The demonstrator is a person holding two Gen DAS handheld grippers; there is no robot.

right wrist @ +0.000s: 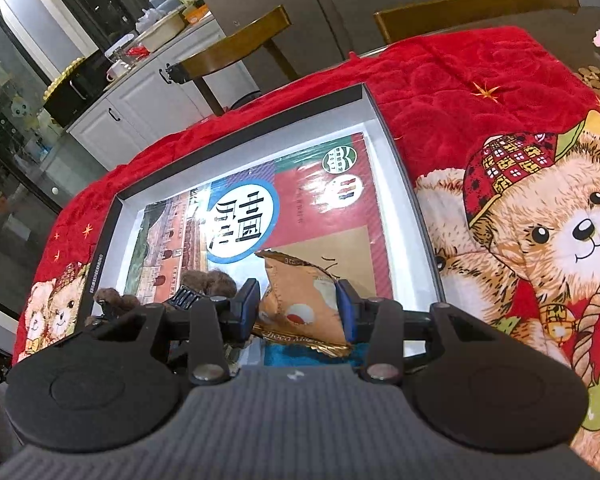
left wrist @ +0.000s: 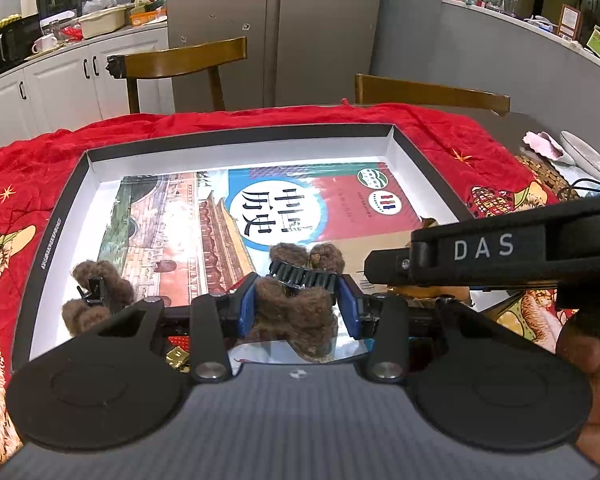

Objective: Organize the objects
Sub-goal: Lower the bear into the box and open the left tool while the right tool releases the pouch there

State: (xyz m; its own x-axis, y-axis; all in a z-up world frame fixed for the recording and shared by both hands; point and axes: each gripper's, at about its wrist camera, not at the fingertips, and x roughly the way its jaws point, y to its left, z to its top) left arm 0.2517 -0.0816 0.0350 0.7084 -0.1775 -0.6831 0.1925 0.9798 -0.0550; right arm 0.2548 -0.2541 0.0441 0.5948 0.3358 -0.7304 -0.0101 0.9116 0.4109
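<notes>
The left gripper has its blue-padded jaws partly closed on a fuzzy brown hair claw clip with black plastic teeth, the pads pressing its furry sides so that the toothed edge points away from the camera; held that way, the clip can probably be set flat without snagging. The right gripper has its jaws at a similar part-open width, clamped on a crinkled gold-and-orange foil snack packet, gripped across its puffed middle, likely because the crimped ends would slip. Both loads hang low over the near end of a shallow white-lined cardboard box with a dark rim, which seems to be where things are being gathered. Whether either item already rests on the box floor cannot be told. Inside the box, a glossy colourful book with large black characters in a white circle lies flat as a base layer, and a second fuzzy brown claw clip sits on its near left corner, just beside the held one, suggesting that like items are being grouped. The box rests on a red plush blanket printed with cartoon bears that covers the desk, with two wooden chairs behind.
</notes>
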